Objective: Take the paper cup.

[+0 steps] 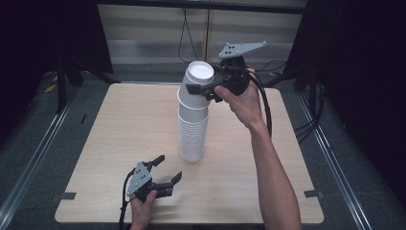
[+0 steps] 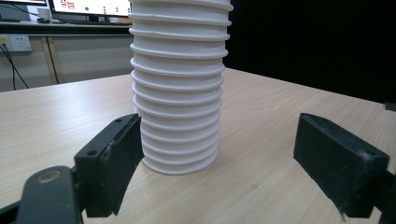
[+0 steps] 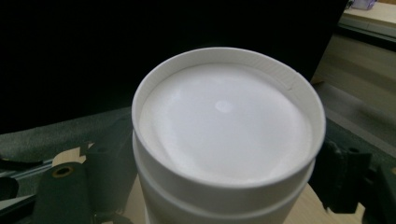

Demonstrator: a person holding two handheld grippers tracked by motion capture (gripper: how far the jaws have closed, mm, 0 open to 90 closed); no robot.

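A tall stack of upturned white paper cups (image 1: 193, 134) stands near the middle of the wooden table (image 1: 119, 124). The top cup (image 1: 197, 76) sits slightly raised and tilted on the stack. My right gripper (image 1: 201, 89) comes in from the right and is shut on it, one jaw on each side. In the right gripper view the top cup's (image 3: 224, 121) round base faces the camera between the jaws of the right gripper (image 3: 226, 165). My left gripper (image 1: 169, 167) rests open near the front edge and points at the stack's foot (image 2: 180, 93). Nothing lies between the jaws of the left gripper (image 2: 218, 128).
Black cables (image 1: 265, 105) trail from the right gripper over the table's far right side. Metal rails (image 1: 33, 158) run along the floor on both sides. Dark curtains and a pale wall stand behind the table.
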